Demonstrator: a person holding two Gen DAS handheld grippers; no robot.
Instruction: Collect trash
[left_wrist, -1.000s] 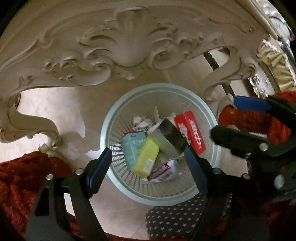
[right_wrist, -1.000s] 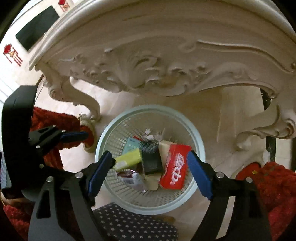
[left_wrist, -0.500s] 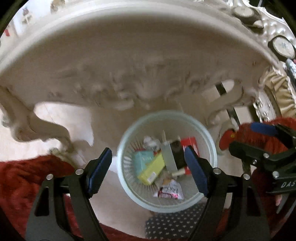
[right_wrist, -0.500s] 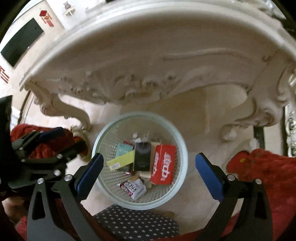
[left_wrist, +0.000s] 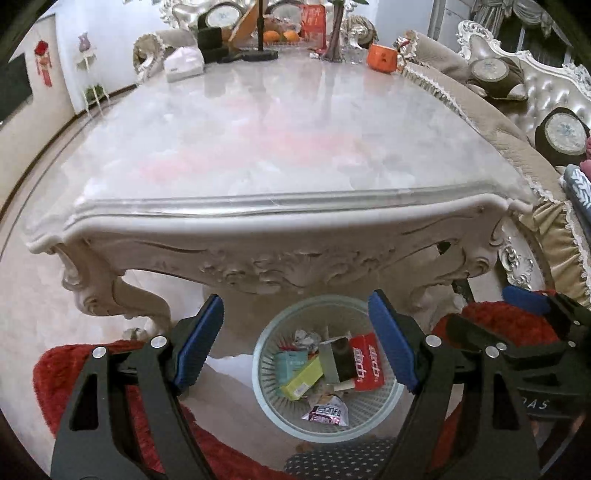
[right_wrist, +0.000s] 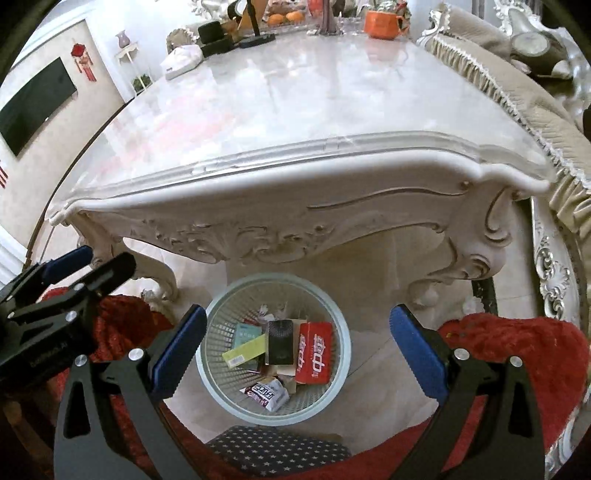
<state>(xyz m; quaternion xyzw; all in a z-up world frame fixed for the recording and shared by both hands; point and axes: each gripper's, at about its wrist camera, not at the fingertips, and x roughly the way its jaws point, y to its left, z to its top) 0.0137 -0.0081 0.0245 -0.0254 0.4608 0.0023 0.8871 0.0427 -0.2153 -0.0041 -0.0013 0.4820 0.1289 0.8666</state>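
Note:
A pale green mesh bin (left_wrist: 271, 406) stands on the floor under the table's front edge; it also shows in the right wrist view (right_wrist: 341, 354). It holds trash: a red box (left_wrist: 365, 363) (right_wrist: 314, 352), a yellow box (left_wrist: 301, 378), a teal box (left_wrist: 290, 363), a black box (right_wrist: 280, 341) and a snack wrapper (left_wrist: 327, 411) (right_wrist: 267, 393). My left gripper (left_wrist: 295, 341) is open and empty, high above the bin. My right gripper (right_wrist: 297, 349) is open and empty above the bin too, and shows at the right of the left wrist view (left_wrist: 517, 325).
A carved white table with a marble top (left_wrist: 288, 140) fills the middle. At its far end stand an orange mug (left_wrist: 382, 59), a white tissue box (left_wrist: 183, 66) and fruit. A beige sofa (left_wrist: 480, 107) runs along the right. Red rug (right_wrist: 517, 354) and a star-patterned cushion (right_wrist: 273, 454) lie near the bin.
Both grippers have risen and tilted up from close over the bin, so the table top has come into view. The right jaws have opened wider. The trash in the bin has not moved.

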